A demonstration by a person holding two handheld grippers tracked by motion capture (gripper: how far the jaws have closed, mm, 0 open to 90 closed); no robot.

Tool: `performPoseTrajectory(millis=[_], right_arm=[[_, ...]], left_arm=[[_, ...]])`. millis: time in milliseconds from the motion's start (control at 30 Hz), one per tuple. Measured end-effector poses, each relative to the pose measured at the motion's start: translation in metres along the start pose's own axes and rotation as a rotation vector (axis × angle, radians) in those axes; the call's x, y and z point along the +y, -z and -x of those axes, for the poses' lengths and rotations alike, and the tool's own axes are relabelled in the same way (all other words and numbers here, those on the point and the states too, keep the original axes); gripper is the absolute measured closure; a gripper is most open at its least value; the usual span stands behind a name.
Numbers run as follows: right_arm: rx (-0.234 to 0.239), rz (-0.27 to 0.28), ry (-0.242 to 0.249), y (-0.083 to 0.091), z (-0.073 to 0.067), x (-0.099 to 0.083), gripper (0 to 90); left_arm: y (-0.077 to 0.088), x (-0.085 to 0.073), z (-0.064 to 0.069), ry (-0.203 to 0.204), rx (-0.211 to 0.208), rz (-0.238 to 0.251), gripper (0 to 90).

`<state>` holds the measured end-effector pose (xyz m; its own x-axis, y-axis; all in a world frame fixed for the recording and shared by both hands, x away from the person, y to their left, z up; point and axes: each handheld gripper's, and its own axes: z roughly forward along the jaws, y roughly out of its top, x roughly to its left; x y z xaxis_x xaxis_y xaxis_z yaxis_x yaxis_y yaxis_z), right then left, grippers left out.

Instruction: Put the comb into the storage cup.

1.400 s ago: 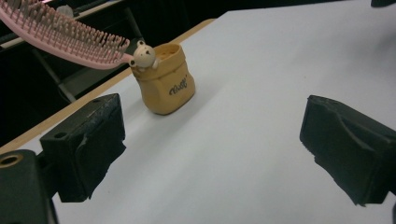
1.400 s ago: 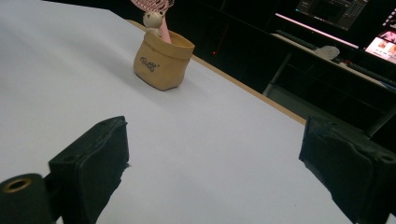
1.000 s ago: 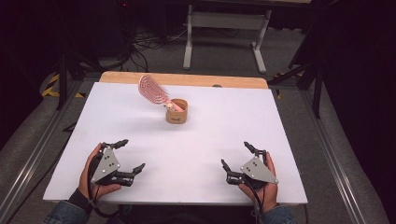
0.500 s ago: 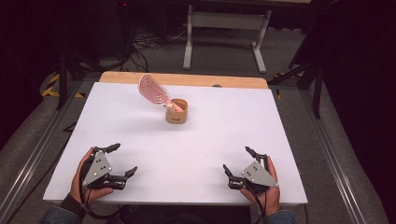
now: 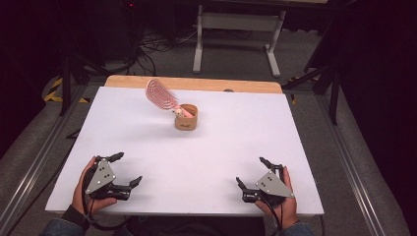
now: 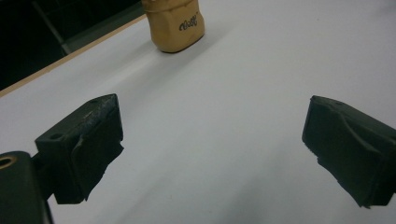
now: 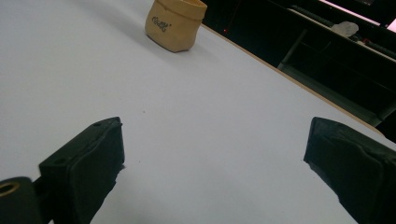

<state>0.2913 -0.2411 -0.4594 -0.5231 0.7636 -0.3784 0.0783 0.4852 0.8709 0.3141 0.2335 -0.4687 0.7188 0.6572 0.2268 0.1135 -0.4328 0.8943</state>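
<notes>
Left tool (image 5: pixel 125 169) and right tool (image 5: pixel 251 173), both wide open and empty, rest on white table (image 5: pixel 216 147).

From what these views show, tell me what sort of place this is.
Probably a lab or workshop set up for recording handling tasks. A white table stands on a grey floor with loose cables behind it, a metal stand beyond, and yellow-black hazard tape at the left.
</notes>
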Motion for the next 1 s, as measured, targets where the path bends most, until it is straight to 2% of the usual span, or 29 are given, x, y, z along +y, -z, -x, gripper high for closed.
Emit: performPoseTrajectory(millis=[433,1000], right_arm=[[-0.002,0.043,-0.005,0.0013,-0.0035,0.0039,5.1],[0.005,0.029,-0.005,-0.0029,-0.0045,0.0032,4.5]], left_arm=[[0.0032,-0.0006,0.0007,-0.003,0.0,0.008,6.3],[0.0022,0.0002,-0.0024,0.0,-0.001,0.012,6.3]])
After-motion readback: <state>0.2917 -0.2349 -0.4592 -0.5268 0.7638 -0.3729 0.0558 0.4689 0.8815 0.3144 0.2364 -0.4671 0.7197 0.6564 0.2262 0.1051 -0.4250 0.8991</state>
